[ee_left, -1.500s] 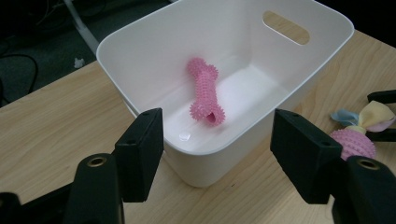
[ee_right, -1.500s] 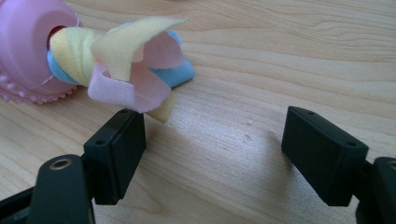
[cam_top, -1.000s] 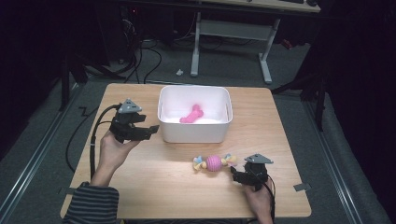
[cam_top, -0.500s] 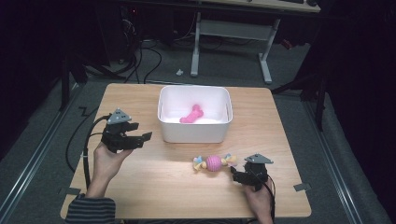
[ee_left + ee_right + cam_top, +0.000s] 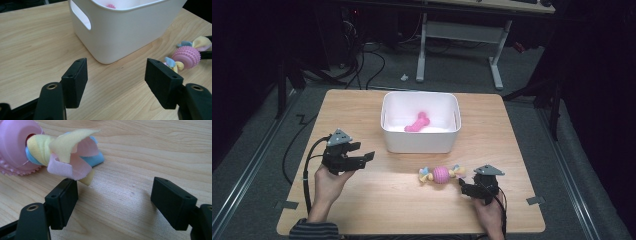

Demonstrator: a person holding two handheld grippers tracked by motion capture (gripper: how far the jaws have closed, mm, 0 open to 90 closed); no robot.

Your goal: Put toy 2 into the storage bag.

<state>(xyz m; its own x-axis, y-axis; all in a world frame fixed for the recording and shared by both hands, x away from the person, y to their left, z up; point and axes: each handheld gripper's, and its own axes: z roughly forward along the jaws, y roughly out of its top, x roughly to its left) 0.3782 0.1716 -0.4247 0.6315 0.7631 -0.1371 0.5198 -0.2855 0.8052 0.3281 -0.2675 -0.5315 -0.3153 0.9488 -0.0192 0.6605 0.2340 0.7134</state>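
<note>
A white bin (image 5: pixel 420 139) stands mid-table with a pink bone-shaped toy (image 5: pixel 417 122) inside. In front of it on the wood lies a pink ribbed ball toy (image 5: pixel 441 174) with pastel fabric knots at both ends. My left gripper (image 5: pixel 362 152) hovers left of the bin, open, nothing between its jaws; in the left gripper view (image 5: pixel 116 77) it faces the bin's corner (image 5: pixel 120 30), with the ball toy (image 5: pixel 186 57) off to the right. My right gripper (image 5: pixel 463 187) sits just right of the ball toy, open; the toy's fabric tail (image 5: pixel 70 155) lies just beyond its left jaw.
The wooden table (image 5: pixel 362 210) has bare room in front and on both sides of the bin. A cable (image 5: pixel 307 165) trails from the left gripper. Tape marks (image 5: pixel 536 200) sit near the front corners. A desk frame (image 5: pixel 462 35) stands on the floor beyond.
My left gripper has come down and back toward the near side, away from the bin's left wall. The right gripper and both toys have stayed put.
</note>
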